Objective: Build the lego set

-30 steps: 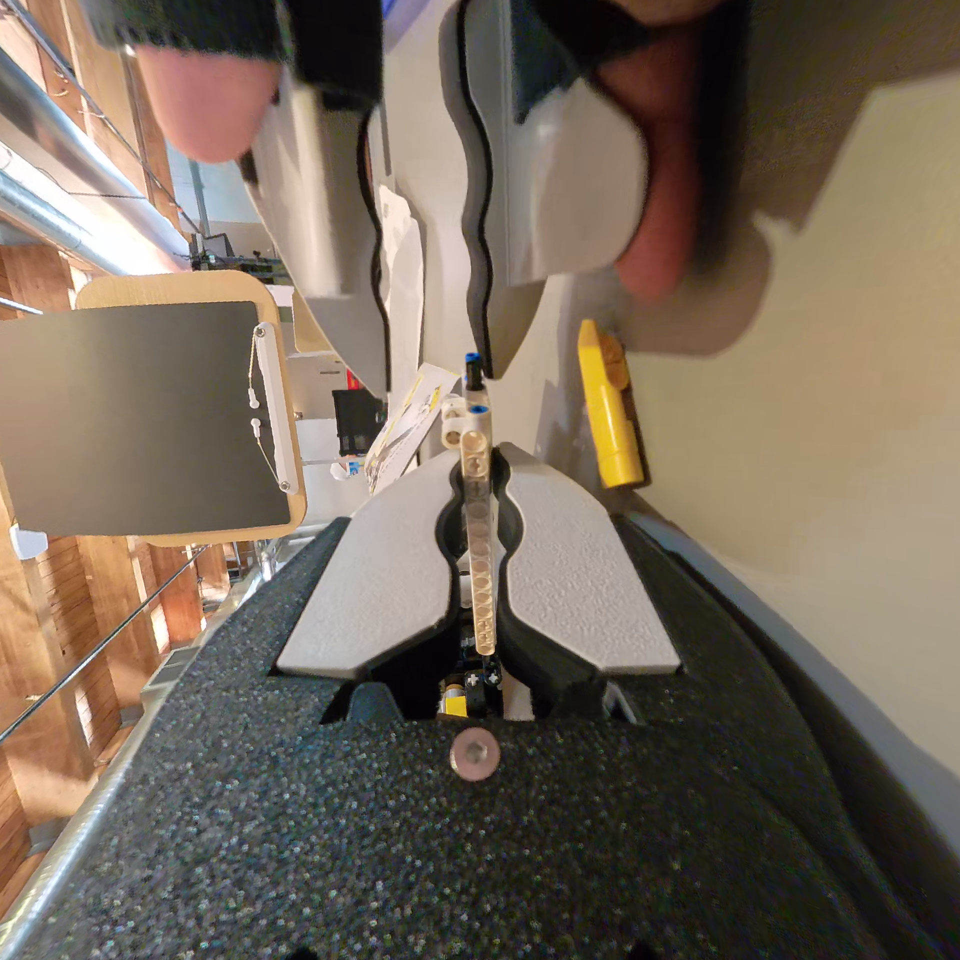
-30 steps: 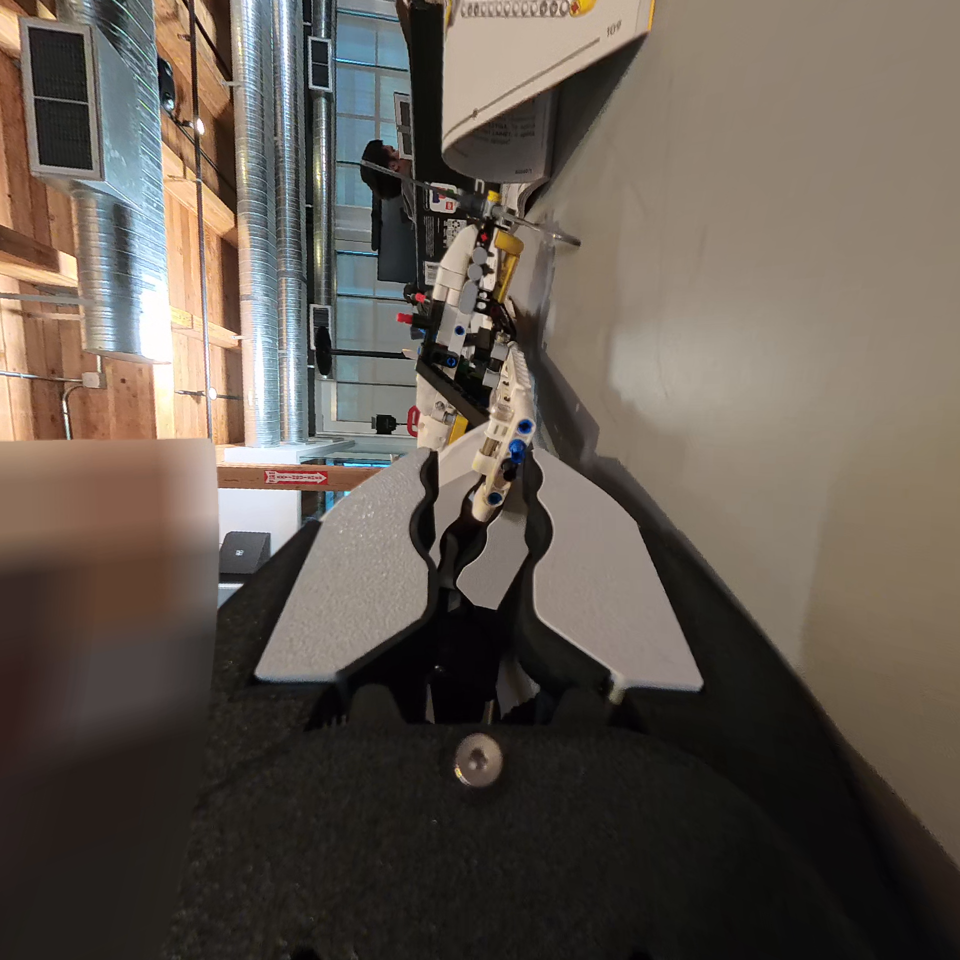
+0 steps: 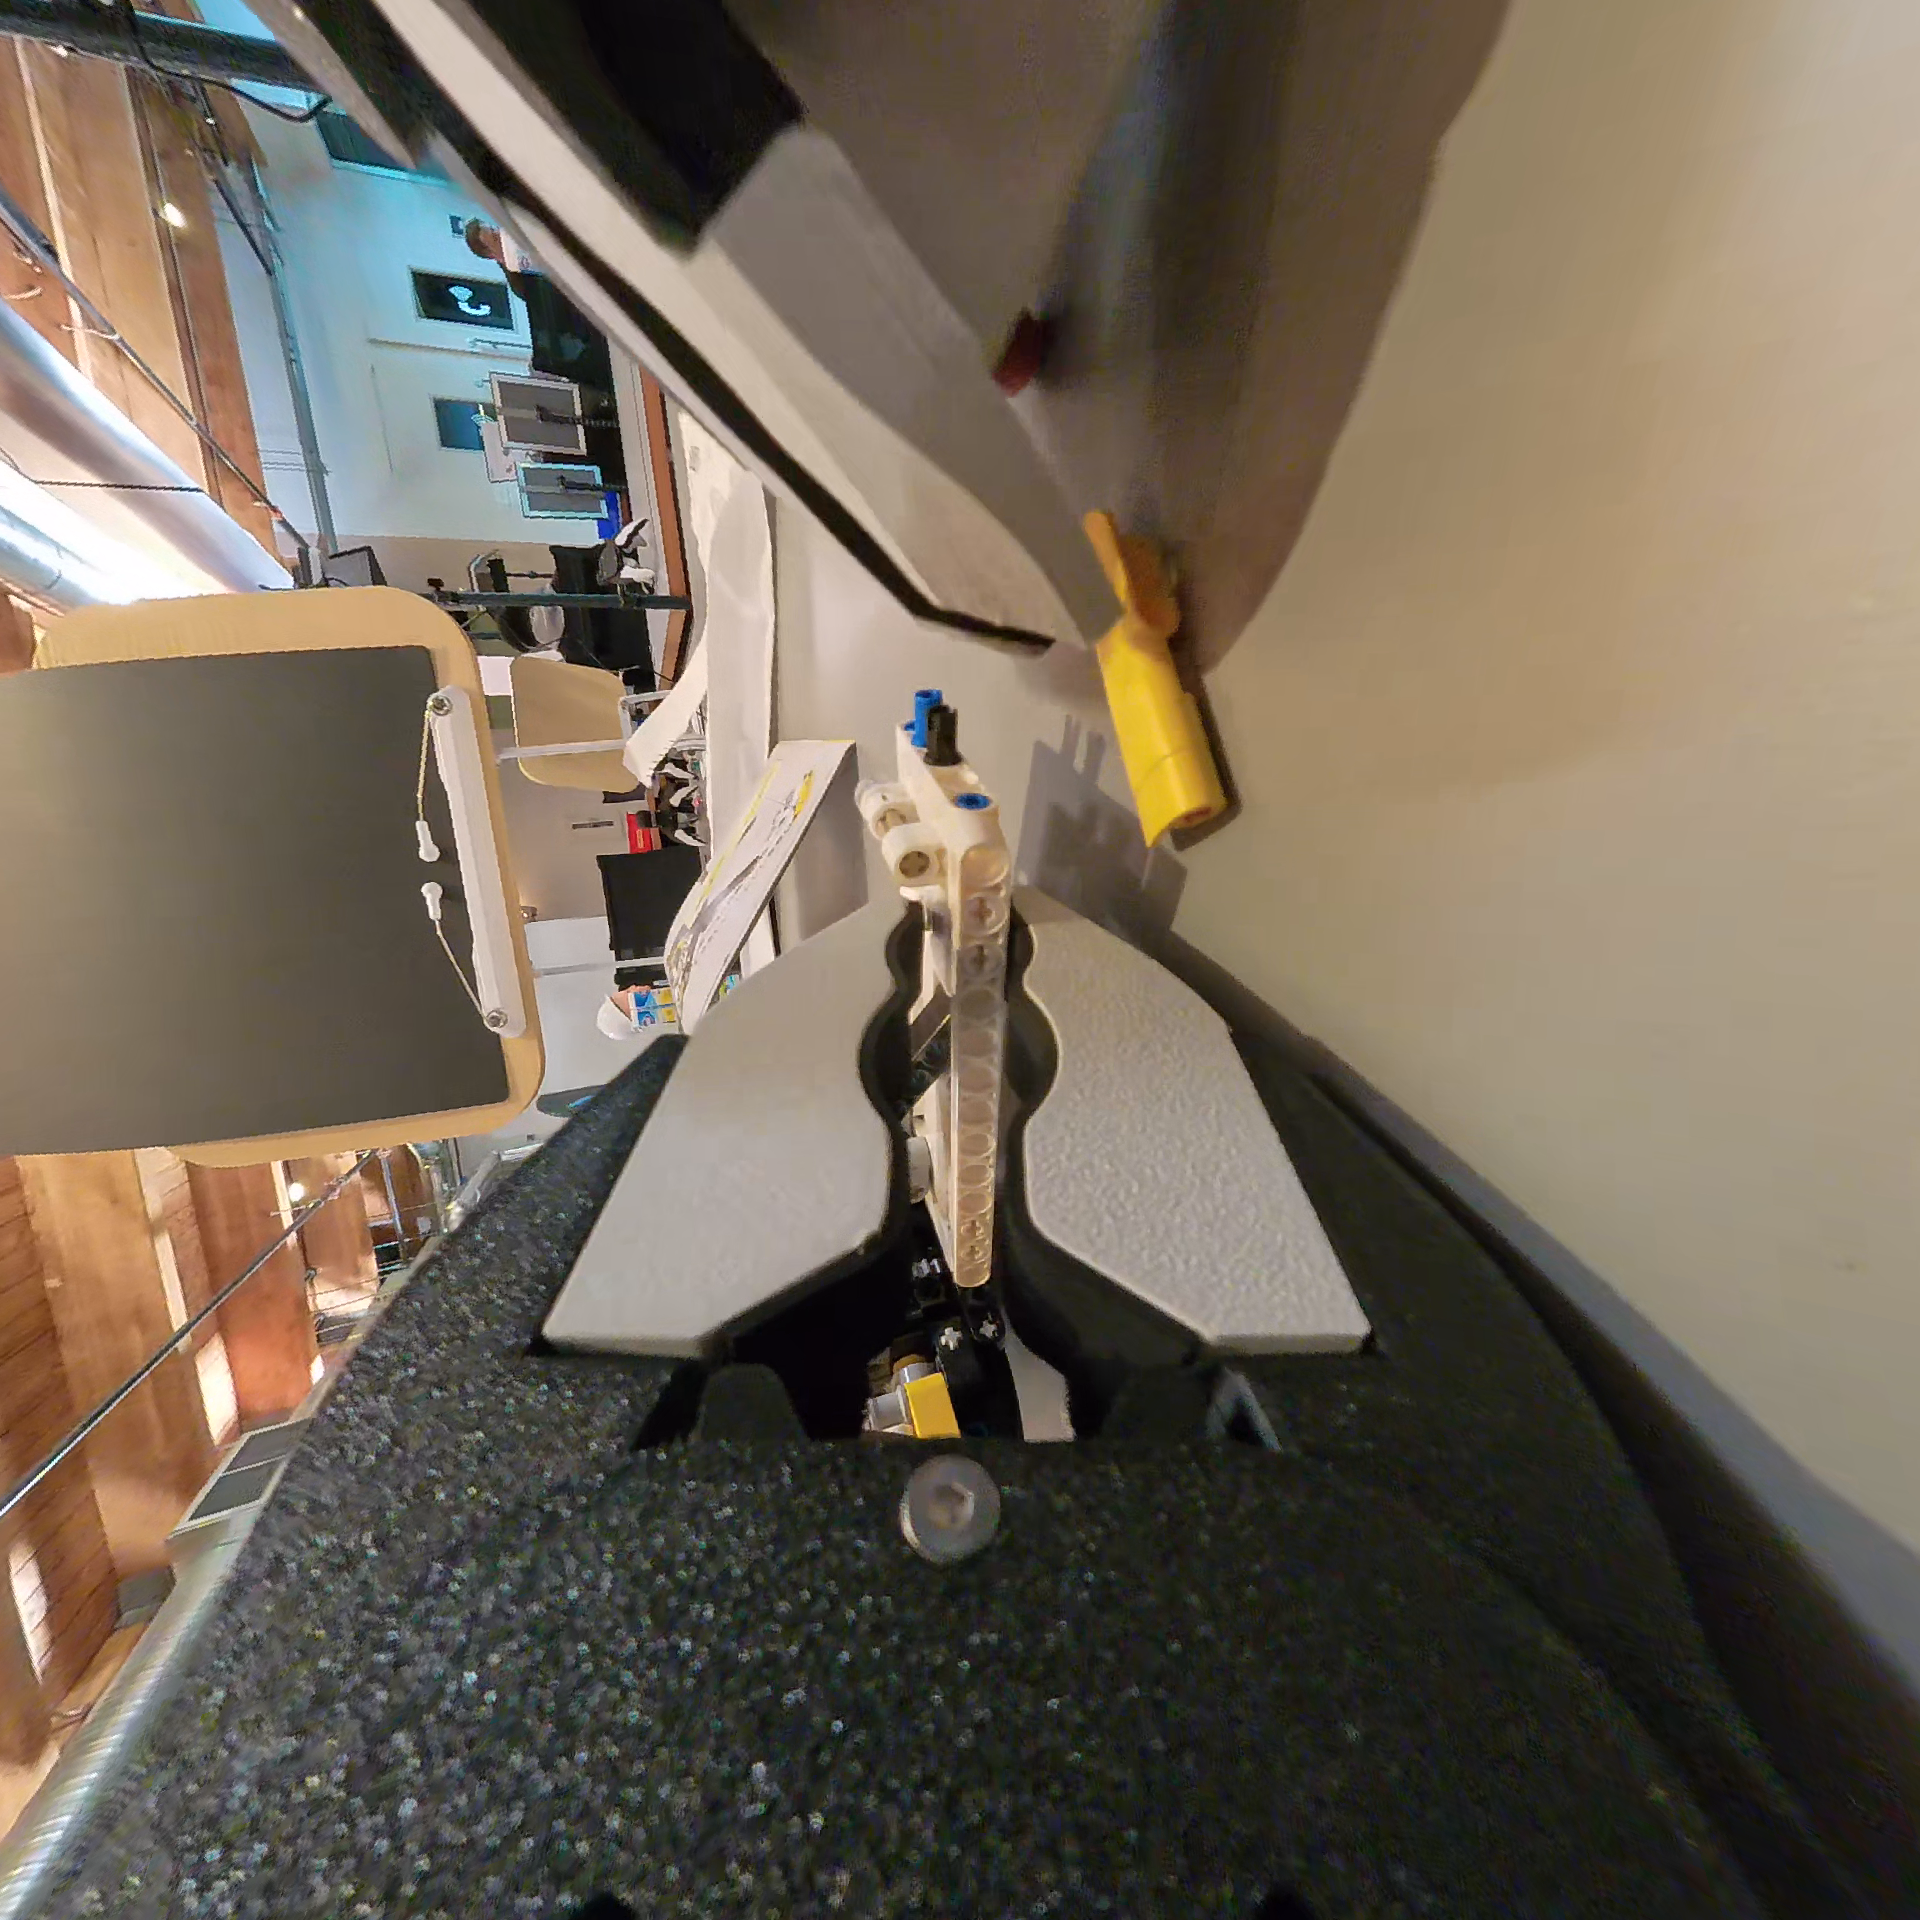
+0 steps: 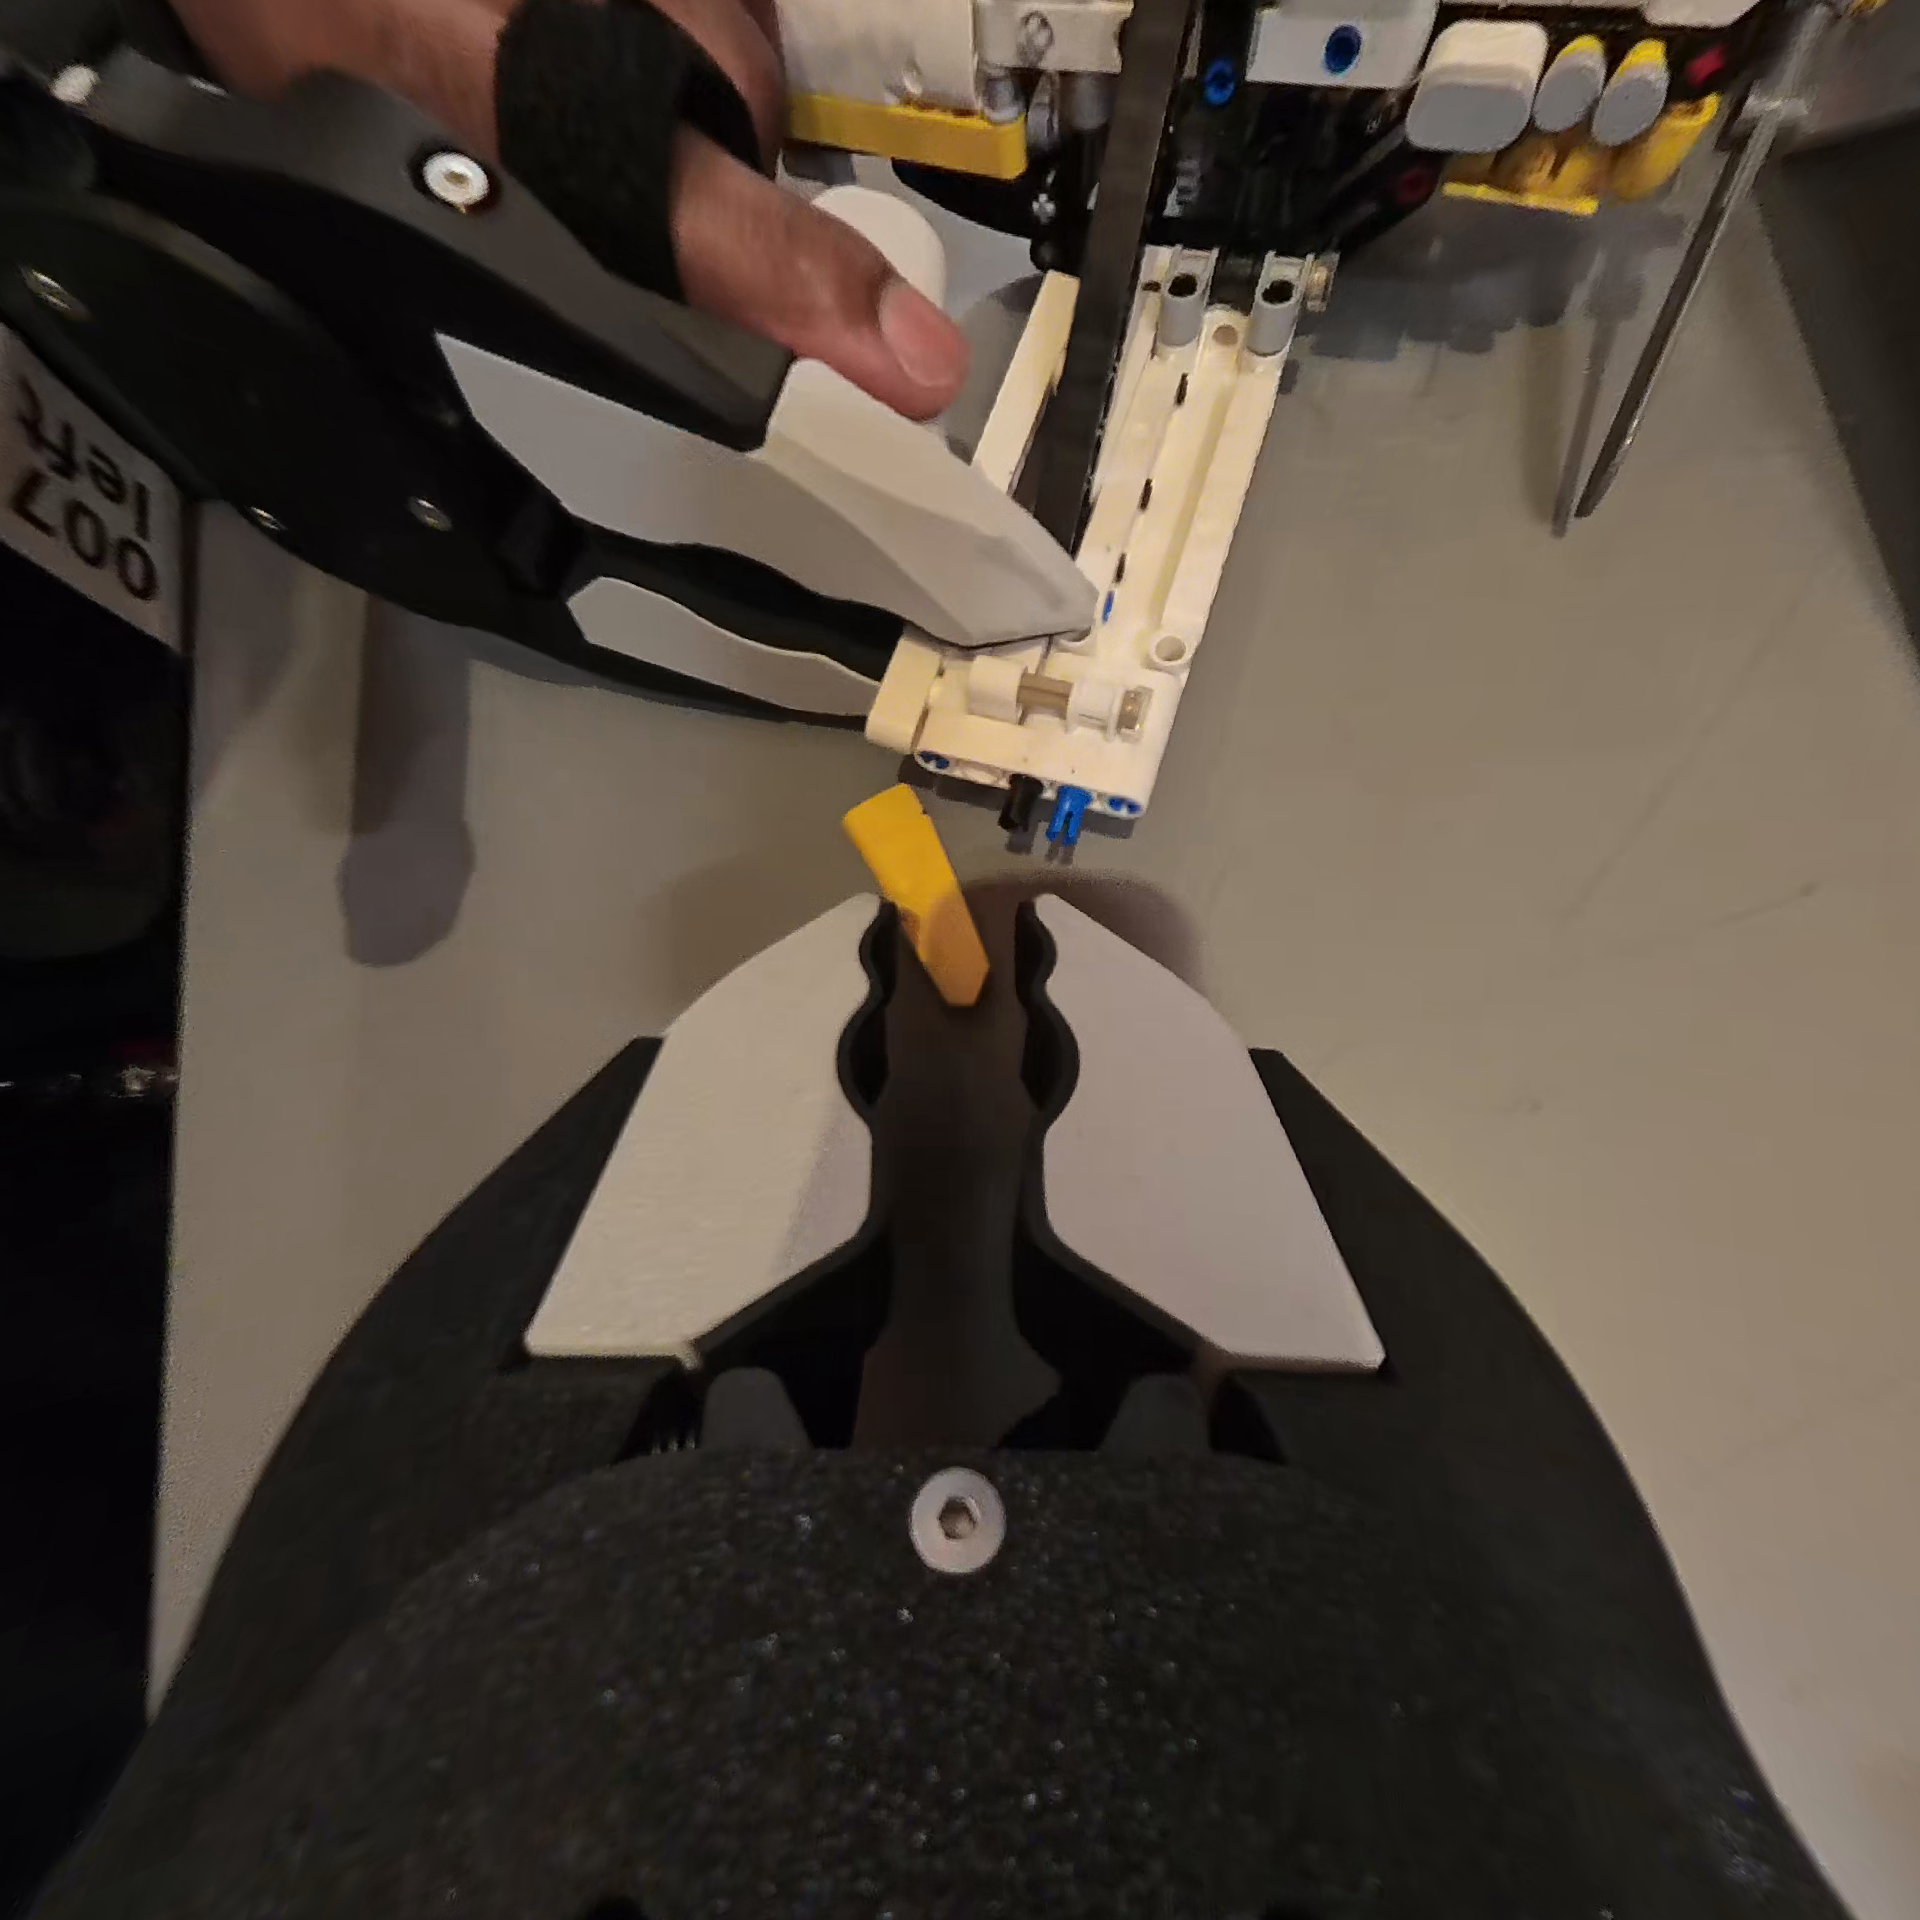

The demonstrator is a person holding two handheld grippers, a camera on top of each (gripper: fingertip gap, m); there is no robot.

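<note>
Soft indoor light, dark shadows on the table [image 4: 1558, 935], blurred, warped edges.

A wood-rimmed dark panel [image 3: 239, 883], perhaps a chair back, stands off the grey table [image 4: 1558, 935]. An open booklet [image 3: 743, 894] lies farther along it; silver ducts [image 3: 94, 499] run past timber walls [image 3: 62, 1403].

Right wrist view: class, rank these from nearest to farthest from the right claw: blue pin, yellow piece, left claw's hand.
1. Yellow piece, between the right claw's tips.
2. Blue pin, just ahead, slightly right, on the white assembly's end.
3. Hand, far upper left.
</note>
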